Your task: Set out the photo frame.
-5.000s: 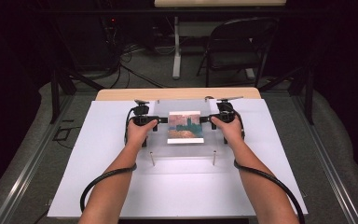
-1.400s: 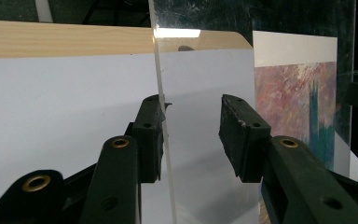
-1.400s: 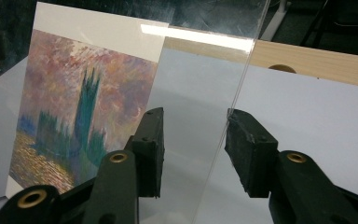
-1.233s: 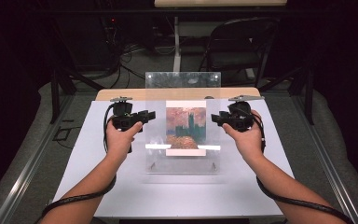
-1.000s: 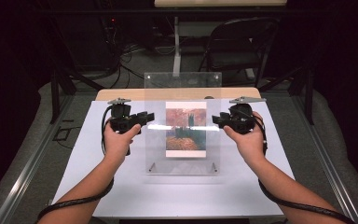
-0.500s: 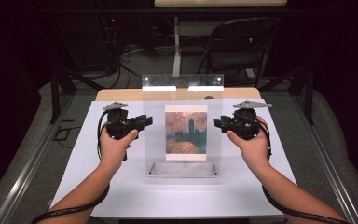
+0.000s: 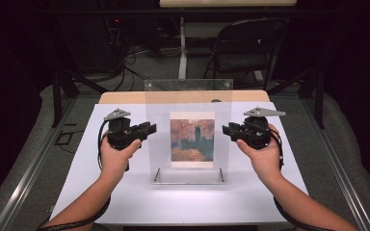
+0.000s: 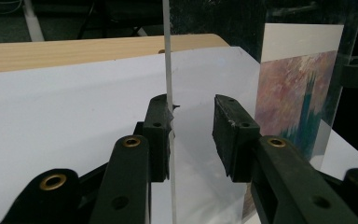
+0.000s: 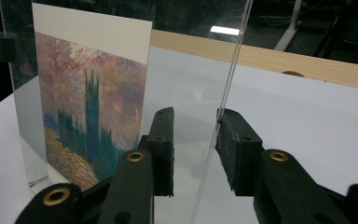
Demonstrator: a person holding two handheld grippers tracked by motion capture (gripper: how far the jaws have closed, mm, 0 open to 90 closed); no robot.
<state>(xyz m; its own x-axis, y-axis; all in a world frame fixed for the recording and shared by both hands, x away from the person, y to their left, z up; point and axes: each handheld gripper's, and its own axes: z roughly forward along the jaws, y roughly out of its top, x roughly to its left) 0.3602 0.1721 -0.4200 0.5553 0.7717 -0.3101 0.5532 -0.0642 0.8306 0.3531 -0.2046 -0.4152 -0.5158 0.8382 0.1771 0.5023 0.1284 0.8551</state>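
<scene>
A clear acrylic picture frame (image 7: 189, 96) stands upright on the white table cover (image 7: 101, 192), holding a painted print (image 7: 192, 139) of towers under a pink sky. My left gripper (image 7: 149, 130) is at the frame's left edge and my right gripper (image 7: 226, 130) at its right edge. In the left gripper view the pane's edge (image 8: 167, 56) runs between the jaws of that gripper (image 8: 193, 105), against one pad, with a gap to the other. The right gripper (image 9: 196, 114) straddles the other edge (image 9: 233, 65) the same way. Both pairs of jaws have just been closing.
Two small metal pegs (image 7: 156, 174) stick out at the frame's foot. The wooden tabletop (image 7: 125, 97) shows beyond the cover. A folding chair (image 7: 245, 53) and cables lie on the floor behind the table. Metal rails (image 7: 24, 178) run along both sides.
The frame has tipped from leaning back to upright. Both hands have drawn slightly toward the near side and apart, still at its side edges.
</scene>
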